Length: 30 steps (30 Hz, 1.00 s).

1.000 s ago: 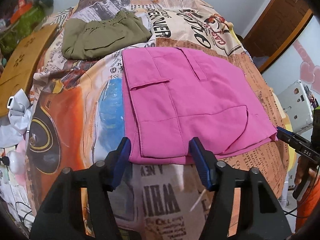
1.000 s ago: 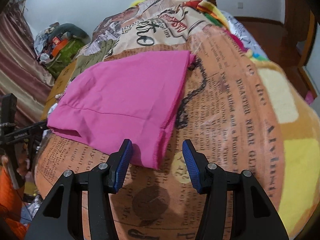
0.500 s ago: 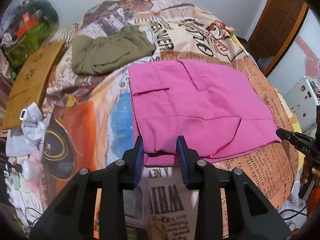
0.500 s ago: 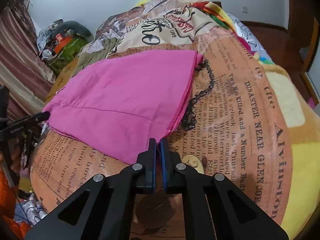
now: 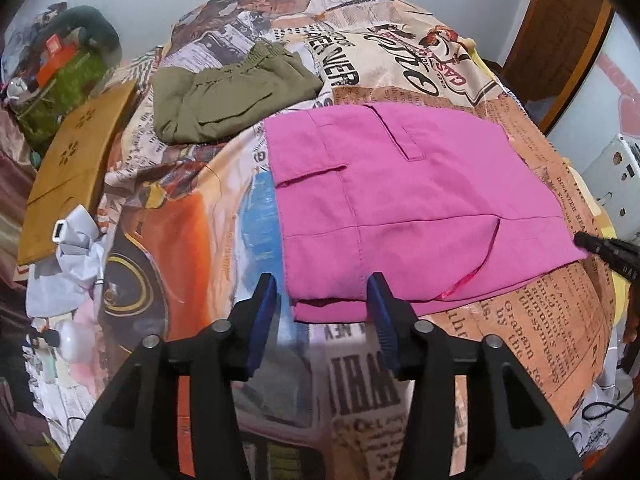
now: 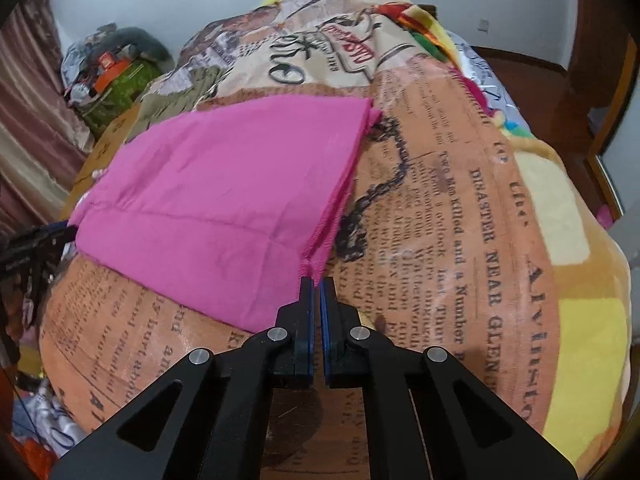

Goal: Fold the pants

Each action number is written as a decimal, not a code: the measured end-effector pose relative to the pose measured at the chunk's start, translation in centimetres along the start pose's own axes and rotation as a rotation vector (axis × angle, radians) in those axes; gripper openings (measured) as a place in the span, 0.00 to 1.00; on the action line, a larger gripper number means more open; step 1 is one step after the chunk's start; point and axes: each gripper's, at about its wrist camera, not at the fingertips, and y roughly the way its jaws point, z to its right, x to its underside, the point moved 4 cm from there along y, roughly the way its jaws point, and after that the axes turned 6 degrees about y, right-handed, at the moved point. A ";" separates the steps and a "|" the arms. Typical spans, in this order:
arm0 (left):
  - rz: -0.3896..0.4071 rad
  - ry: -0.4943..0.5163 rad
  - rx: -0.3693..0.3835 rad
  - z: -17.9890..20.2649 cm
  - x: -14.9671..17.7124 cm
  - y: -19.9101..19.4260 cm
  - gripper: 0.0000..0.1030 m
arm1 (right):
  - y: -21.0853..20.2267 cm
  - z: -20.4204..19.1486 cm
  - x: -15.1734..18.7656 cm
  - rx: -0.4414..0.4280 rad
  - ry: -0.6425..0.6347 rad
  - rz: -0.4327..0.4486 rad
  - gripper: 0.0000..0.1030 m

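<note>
Pink pants (image 5: 400,200) lie folded flat on a newspaper-print blanket (image 5: 520,340). My left gripper (image 5: 320,300) straddles their near left corner. Its jaws are opening, the corner lies between them, and the blue pads (image 5: 262,312) stand off the cloth. In the right wrist view the pants (image 6: 224,192) spread to the left. My right gripper (image 6: 316,284) is shut on their near right hem corner, which bunches up at the tips. The right gripper's tip (image 5: 600,248) also shows at the left view's right edge.
Olive-green pants (image 5: 224,100) lie folded at the back left of the blanket. A wooden board (image 5: 76,168) and crumpled white cloth (image 5: 64,264) sit along the left edge. Bags (image 6: 112,72) pile by the far wall. A yellow blanket (image 6: 580,300) lies to the right.
The left jaws narrowed around the pants' corner, then widened again. The right gripper shut on the hem corner and has stayed shut on it.
</note>
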 end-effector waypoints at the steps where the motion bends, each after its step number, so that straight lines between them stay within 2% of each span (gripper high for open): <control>1: 0.003 0.001 -0.004 -0.2 -0.1 -0.3 0.51 | -0.4 -0.1 -0.4 0.003 0.000 0.010 0.03; 4: 0.028 -0.017 -0.019 -0.7 -0.8 -1.3 0.52 | -1.6 -1.0 -1.3 -0.013 -0.022 0.034 0.09; 6: 0.046 -0.024 -0.014 -0.9 -1.4 -1.9 0.52 | -2.3 -2.3 -1.9 -0.040 -0.050 0.057 0.16; 8: 0.067 -0.025 -0.001 -0.7 -2.1 -2.4 0.53 | -2.6 -4.0 -2.4 -0.071 -0.087 0.070 0.27; 11: 0.093 -0.005 0.021 0.4 -3.2 -2.9 0.57 | -2.5 -6.4 -2.6 -0.121 -0.141 0.069 0.35; 14: 0.097 0.025 0.043 1.8 -3.9 -2.6 0.59 | -1.4 -8.8 -2.6 -0.183 -0.175 0.034 0.35; 20: 0.054 0.104 0.094 5.4 -4.0 -0.5 0.59 | 1.8 -11.5 -2.0 -0.224 -0.208 -0.050 0.35; 24: 0.012 0.147 0.081 6.6 -3.1 1.7 0.63 | 3.3 -11.2 -1.4 -0.217 -0.194 -0.092 0.35; 27: 0.036 0.171 0.052 6.3 -2.8 1.6 0.71 | 3.1 -10.2 -1.4 -0.206 -0.177 -0.089 0.35; 30: 0.039 0.163 0.037 5.4 -2.4 1.2 0.73 | 2.4 -8.8 -1.2 -0.186 -0.153 -0.083 0.35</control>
